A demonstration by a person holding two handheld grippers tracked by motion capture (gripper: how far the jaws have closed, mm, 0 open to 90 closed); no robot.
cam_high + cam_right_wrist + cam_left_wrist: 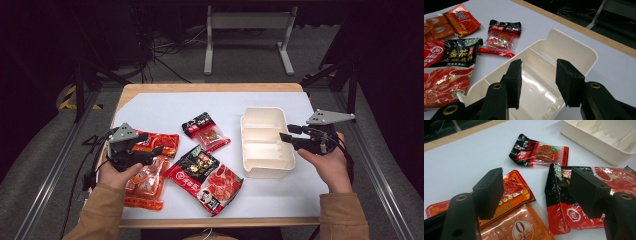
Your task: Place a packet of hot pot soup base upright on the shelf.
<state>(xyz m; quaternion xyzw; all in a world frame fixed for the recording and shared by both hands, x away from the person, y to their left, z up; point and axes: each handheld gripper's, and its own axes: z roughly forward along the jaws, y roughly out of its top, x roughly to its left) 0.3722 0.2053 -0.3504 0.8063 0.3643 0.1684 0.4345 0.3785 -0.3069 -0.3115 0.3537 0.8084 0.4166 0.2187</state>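
left gripper (150,152) jaws wide apart, gripping nothing, hovering over the orange sauce packet (150,175) at the table's left edge. right gripper (287,139) also open and empty, jaws above the cream divided tray (265,165), right of the black-red tomato soup-base packet (205,179).

The three food packets are glossy plastic film: the orange packet (150,170) at lower left, the small black-and-red packet (205,131) at centre and the large tomato packet (206,179) below it. The cream tray (265,145) looks smooth, slightly shiny plastic. The white table sheet (165,107) is matt, edged by bare wood (210,87).
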